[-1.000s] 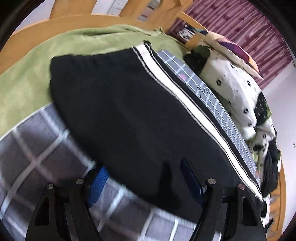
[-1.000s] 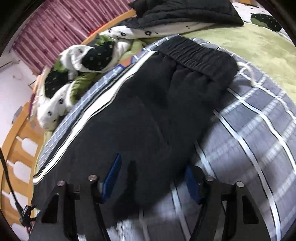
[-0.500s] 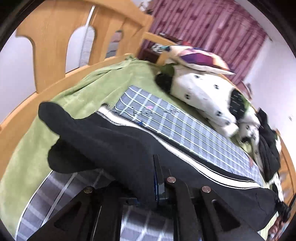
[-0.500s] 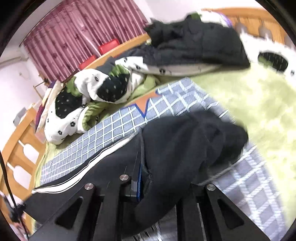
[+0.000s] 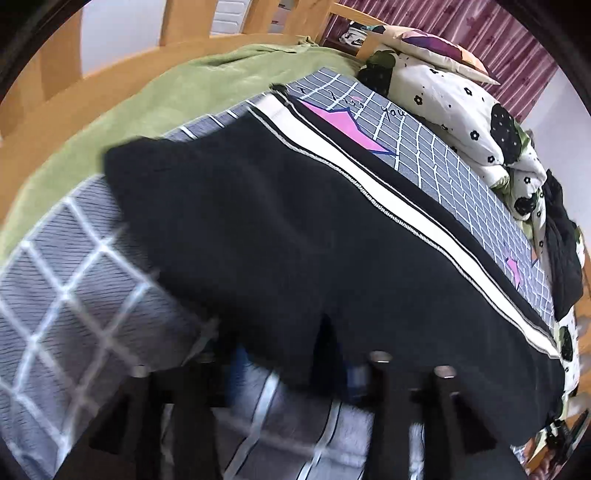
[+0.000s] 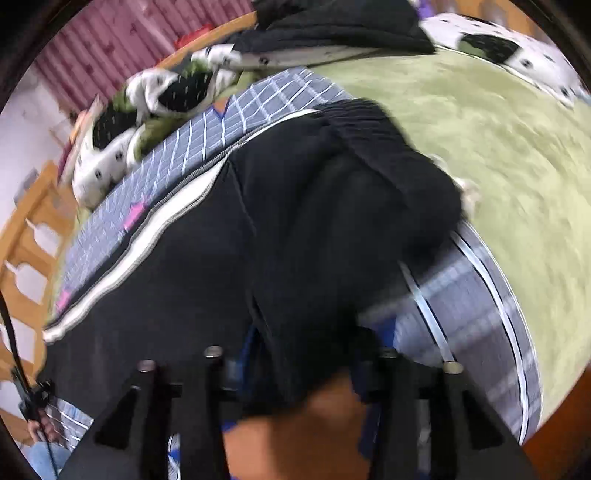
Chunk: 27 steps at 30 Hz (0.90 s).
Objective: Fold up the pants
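Note:
Black pants (image 5: 280, 229) with a white side stripe (image 5: 406, 218) lie spread across a grey checked blanket on the bed. They also fill the right wrist view (image 6: 295, 236), with the ribbed waistband (image 6: 384, 136) at the far end. My left gripper (image 5: 295, 369) has its jaws apart at the near hem of the pants, the cloth edge lying between them. My right gripper (image 6: 303, 362) also has its jaws apart, with the near pants edge draped between them. Both views are blurred.
The grey checked blanket (image 5: 74, 295) lies over a green bedspread (image 5: 122, 110). A wooden bed frame (image 5: 110, 55) runs along the far side. Spotted white bedding and a pillow (image 5: 454, 96) are piled beyond the pants, with dark clothes (image 6: 332, 26) further off.
Half a second ago both grippers were shut on the pants and held them lifted. Now the pants lie flat on the blanket again and both sets of jaws have opened.

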Tool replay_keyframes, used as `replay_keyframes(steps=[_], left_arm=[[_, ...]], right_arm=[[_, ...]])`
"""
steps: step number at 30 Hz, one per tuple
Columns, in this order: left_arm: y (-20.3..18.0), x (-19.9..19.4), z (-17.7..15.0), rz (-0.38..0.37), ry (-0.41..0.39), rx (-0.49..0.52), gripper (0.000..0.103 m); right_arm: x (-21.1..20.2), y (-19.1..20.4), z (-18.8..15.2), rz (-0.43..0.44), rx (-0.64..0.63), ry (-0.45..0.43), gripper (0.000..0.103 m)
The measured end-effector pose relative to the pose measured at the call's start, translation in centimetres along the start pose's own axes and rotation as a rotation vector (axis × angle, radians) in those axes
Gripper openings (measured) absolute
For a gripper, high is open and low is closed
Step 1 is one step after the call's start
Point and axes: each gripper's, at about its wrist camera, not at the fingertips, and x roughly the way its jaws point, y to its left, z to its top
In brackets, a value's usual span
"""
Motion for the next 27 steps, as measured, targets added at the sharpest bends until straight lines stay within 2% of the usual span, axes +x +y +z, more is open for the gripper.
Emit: replay_keyframes(steps=[2,5,7,10,11,12,13,14,15,16,18,19,20,22,24,25,27], left_arm=[[0.1,-1.5,-0.4,0.037,-0.046,0.037,0.064],[-0.3,-3.0,-1.2,0.080,-0.075,0.102,0.064],[-0.7,-3.7,-1.8,0.113,-0.100,0.123,0.064],[-0.9,-4.5,-1.7,0.137,-0.132,0.136,0.064],[-0.9,-4.8,-1.7,0.142,-0.139,0.135,0.064],[-0.9,-5.1,-1.7,0.145,-0.147,0.133,0.064],[-0.9,-5.4,-1.6,0.142,-0.157,0.135,0.064],[-1.0,-5.9,-1.5,0.135,-0.169,0.140,0.064],[-1.0,-6.3,-1.4,0.126,-0.182,0.148,0.064],[-1.1,-6.8,-1.3,0.114,-0.197,0.162,0.064],[-1.5,-7.4,-1.1,0.099,-0.218,0.186,0.064],[-1.7,-7.5,-1.0,0.094,-0.222,0.194,0.064],[-1.8,-7.6,-0.9,0.084,-0.226,0.201,0.064],[-2.0,-7.5,-0.5,0.063,-0.229,0.196,0.064],[-2.1,-7.3,0.1,0.033,-0.229,0.185,0.064],[-2.2,-7.1,0.5,0.017,-0.227,0.183,0.064],[-2.7,-6.4,1.8,-0.010,-0.227,0.194,0.064]], right_arm=[[-1.9,-1.5,-0.6,0.044,0.049,-0.070,0.061],[-2.5,-3.1,0.1,0.095,0.148,-0.133,0.071],[-1.1,-4.1,1.4,0.142,0.228,-0.118,0.074],[2.5,-4.9,3.7,0.153,0.349,-0.077,0.080],[3.7,-5.3,4.4,0.146,0.402,-0.059,0.075],[4.1,-5.3,4.9,0.128,0.432,-0.065,0.064],[3.6,-4.7,6.1,0.031,0.423,-0.105,0.045],[2.6,-3.5,7.4,0.005,0.337,-0.148,0.040],[1.8,-2.6,8.3,0.011,0.265,-0.183,0.040],[-0.2,-1.1,9.4,0.039,0.160,-0.261,0.040],[-1.8,0.0,10.1,0.078,0.077,-0.326,0.041],[-1.8,0.1,10.2,0.067,0.053,-0.323,0.047],[-1.0,0.0,10.2,0.014,0.007,-0.287,0.057],[1.1,-1.4,9.5,-0.112,-0.012,-0.193,0.066],[2.2,-4.0,7.5,-0.184,-0.003,-0.065,0.066],[2.1,-4.9,6.5,-0.180,-0.002,-0.053,0.066],[0.2,-5.6,5.0,-0.184,0.000,-0.094,0.069]])
